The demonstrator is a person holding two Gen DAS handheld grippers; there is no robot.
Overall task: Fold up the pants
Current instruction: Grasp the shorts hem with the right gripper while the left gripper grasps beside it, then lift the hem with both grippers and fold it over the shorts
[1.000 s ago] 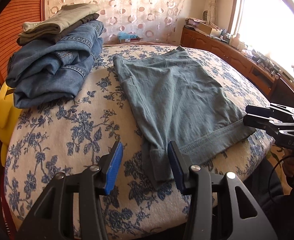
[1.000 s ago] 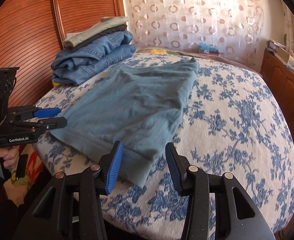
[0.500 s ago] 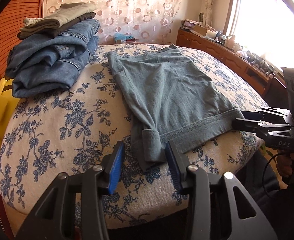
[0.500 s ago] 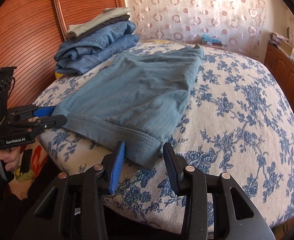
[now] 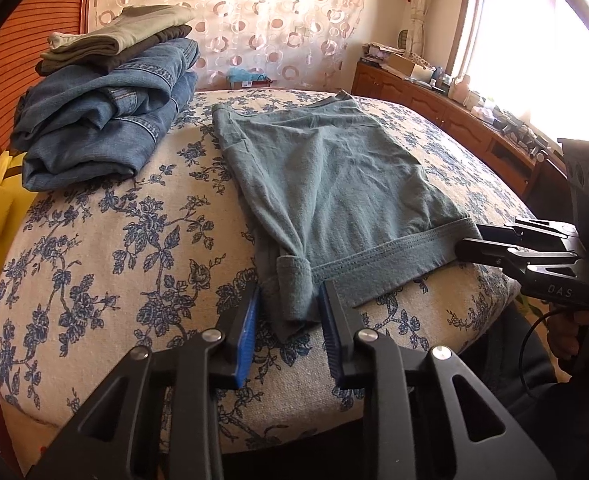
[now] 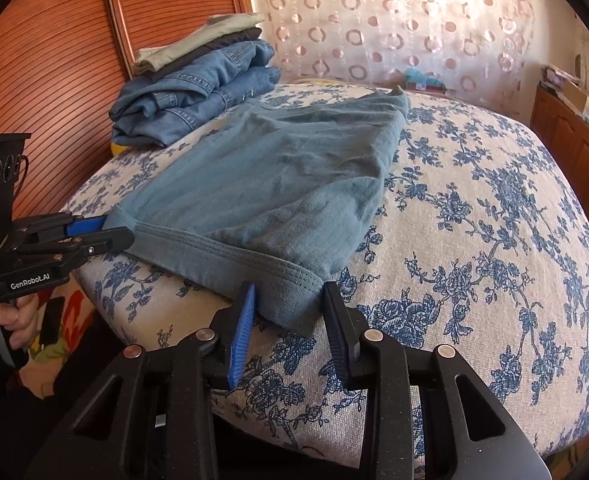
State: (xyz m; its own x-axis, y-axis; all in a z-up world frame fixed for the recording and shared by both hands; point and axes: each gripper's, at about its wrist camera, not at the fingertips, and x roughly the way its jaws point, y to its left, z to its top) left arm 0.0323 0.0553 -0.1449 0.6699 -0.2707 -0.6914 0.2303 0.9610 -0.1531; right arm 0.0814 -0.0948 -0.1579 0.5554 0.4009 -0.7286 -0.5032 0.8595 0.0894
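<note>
- Since the earlier frames both pairs of jaws have been closing, and each gripper has slid in so that a near corner of the pants [image 5: 334,184] now sits between its jaws instead of just ahead of them
- Left gripper [image 5: 290,312]: the jaws stand narrowly apart around the bunched, rolled-over corner of the hem band; the cloth fills most of the gap, but I cannot tell for sure that the pads press on it, so I read it as not yet clamped
- Right gripper [image 6: 286,304]: the jaws are likewise a little apart, straddling the other corner of the same band, with a sliver of space on the right pad's side
- The two corners are taken together, likely so the near edge can be lifted evenly and carried toward the far end for a fold
- The pants lie flat across the bed [image 5: 94,240], hem band along the near edge
- A stack of folded jeans [image 5: 102,120] and other clothes sits at the far left corner, well apart, presumably finished pieces kept clear of the working space
</note>
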